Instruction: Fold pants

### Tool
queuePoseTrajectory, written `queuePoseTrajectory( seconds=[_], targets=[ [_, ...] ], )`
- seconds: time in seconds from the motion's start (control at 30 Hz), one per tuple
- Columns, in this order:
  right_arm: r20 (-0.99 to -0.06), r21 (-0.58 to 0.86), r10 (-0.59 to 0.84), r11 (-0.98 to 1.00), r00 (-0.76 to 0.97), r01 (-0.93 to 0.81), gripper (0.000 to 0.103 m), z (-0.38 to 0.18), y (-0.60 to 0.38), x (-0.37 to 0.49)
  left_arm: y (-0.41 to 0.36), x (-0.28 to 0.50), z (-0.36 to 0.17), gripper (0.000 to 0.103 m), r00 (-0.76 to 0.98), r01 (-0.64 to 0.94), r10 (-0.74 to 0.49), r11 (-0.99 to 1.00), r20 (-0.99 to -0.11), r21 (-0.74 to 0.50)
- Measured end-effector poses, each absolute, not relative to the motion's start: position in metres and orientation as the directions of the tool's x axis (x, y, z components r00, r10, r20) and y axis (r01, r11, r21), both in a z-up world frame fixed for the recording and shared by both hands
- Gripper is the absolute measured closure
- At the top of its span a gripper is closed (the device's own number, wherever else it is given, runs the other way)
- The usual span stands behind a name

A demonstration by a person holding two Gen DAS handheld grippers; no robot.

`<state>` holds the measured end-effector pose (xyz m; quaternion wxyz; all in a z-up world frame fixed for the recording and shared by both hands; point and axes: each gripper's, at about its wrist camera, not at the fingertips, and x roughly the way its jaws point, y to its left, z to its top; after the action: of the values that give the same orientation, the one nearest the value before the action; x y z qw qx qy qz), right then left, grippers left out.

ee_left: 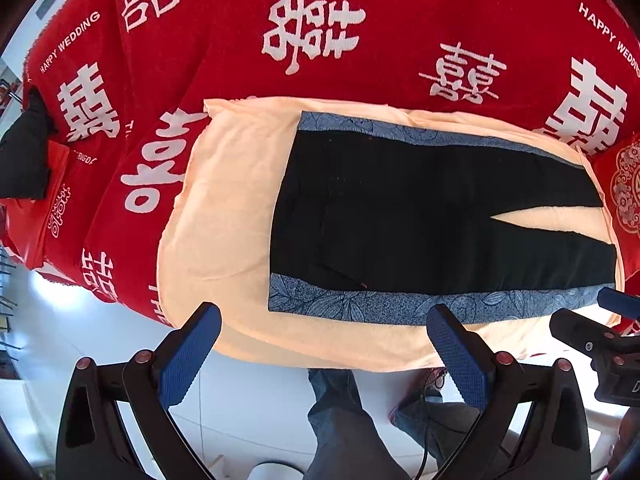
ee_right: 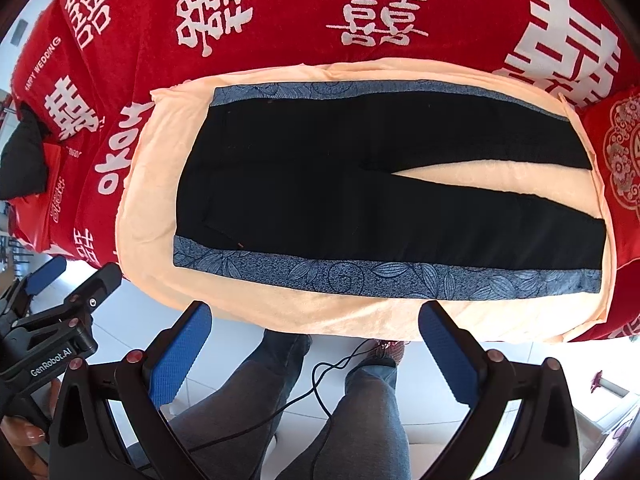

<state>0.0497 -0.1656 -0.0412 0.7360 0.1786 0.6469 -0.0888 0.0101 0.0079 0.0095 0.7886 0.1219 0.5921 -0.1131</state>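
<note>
Black pants (ee_left: 400, 216) with blue floral side stripes lie flat on a peach cloth (ee_left: 224, 208), waist to the left, the two legs spread apart to the right. They also show in the right wrist view (ee_right: 320, 184). My left gripper (ee_left: 324, 336) is open and empty, held above the near edge of the cloth, short of the near stripe. My right gripper (ee_right: 316, 332) is open and empty, also at the near edge. Each gripper shows at the side of the other's view.
The peach cloth (ee_right: 152, 208) lies on a red blanket (ee_left: 360, 20) with white characters. A black item (ee_left: 24, 152) sits at the far left. A red cushion (ee_right: 624, 160) lies at the right. The person's legs (ee_right: 360, 420), a cable and white floor are below.
</note>
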Motion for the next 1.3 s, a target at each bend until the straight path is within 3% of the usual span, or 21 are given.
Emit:
queuePoseTrajectory(
  seconds=[0.67, 1.0, 1.17, 1.3],
  targets=[
    [-0.971, 0.19, 0.13, 0.93, 0.201, 0.316, 0.0, -0.029, -0.178, 0.038, 0.007, -0.015, 0.032, 0.0, 0.341, 0.239, 0.001, 0.967, -0.94, 0.088],
    [-0.948, 0.27, 0.205, 0.921, 0.242, 0.28, 0.0, -0.028, -0.204, 0.014, 0.029, -0.06, 0.027, 0.0, 0.312, 0.068, 0.041, 0.996, -0.949, 0.065],
    [-0.946, 0.296, 0.228, 0.9, 0.232, 0.32, 0.0, -0.035, -0.211, -0.001, 0.044, -0.066, 0.022, 0.0, 0.308, 0.05, 0.006, 0.999, -0.952, 0.022],
    [-0.935, 0.335, 0.256, 0.863, 0.243, 0.378, 0.0, -0.049, -0.214, -0.011, 0.05, -0.051, 0.013, 0.0, 0.377, 0.122, -0.069, 0.992, -0.924, -0.025]
  ],
)
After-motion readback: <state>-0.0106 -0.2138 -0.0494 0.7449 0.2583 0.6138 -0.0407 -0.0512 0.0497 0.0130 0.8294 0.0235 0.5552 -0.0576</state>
